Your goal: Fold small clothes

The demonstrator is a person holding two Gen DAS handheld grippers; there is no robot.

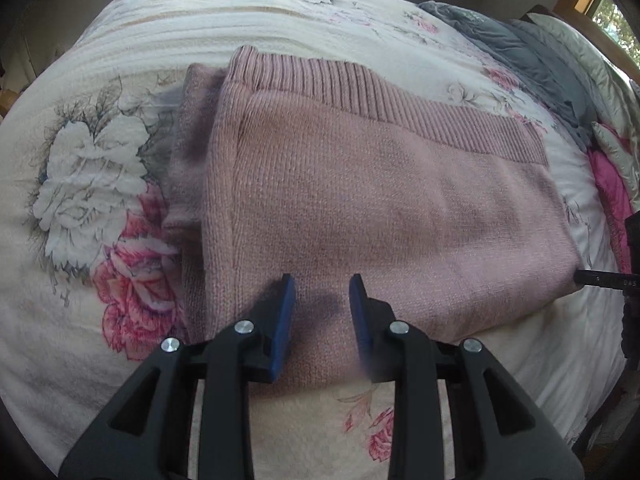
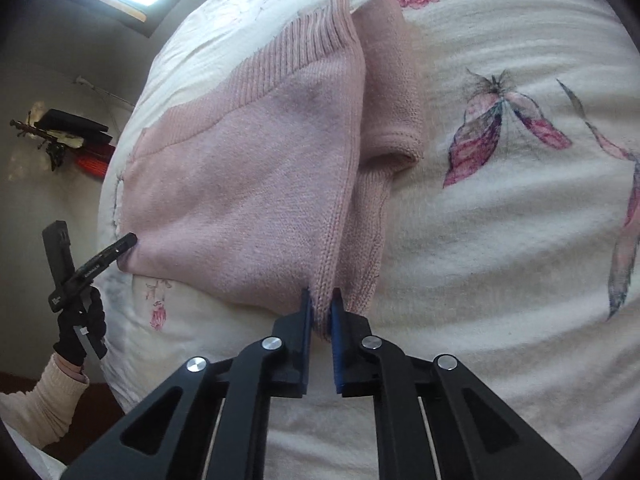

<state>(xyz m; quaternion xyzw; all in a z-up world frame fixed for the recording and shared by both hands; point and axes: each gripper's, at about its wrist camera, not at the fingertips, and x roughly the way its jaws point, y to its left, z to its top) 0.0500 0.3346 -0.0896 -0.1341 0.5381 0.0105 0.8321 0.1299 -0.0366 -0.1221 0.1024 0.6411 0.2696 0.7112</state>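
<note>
A pink knit sweater [image 1: 360,184] lies folded on the floral bedspread [image 1: 88,152], its ribbed hem [image 1: 384,100] on the far side. A folded sleeve [image 2: 394,92] pokes out from under one edge. My left gripper [image 1: 322,284] is open just above the sweater's near edge, with nothing between its blue pads. In the right wrist view the left gripper [image 2: 127,241] shows side-on at the sweater's corner, held by a gloved hand [image 2: 80,332]. My right gripper [image 2: 321,304] is shut on the sweater's [image 2: 248,184] folded near corner. The right gripper's tip [image 1: 580,276] shows at that corner in the left wrist view.
A grey blanket [image 1: 520,52] and a pink quilt [image 1: 612,188] are bunched at the bed's far right. A wall shelf [image 2: 76,128] with dark objects hangs beyond the bed's edge. A cream sleeve [image 2: 44,400] reaches in at lower left.
</note>
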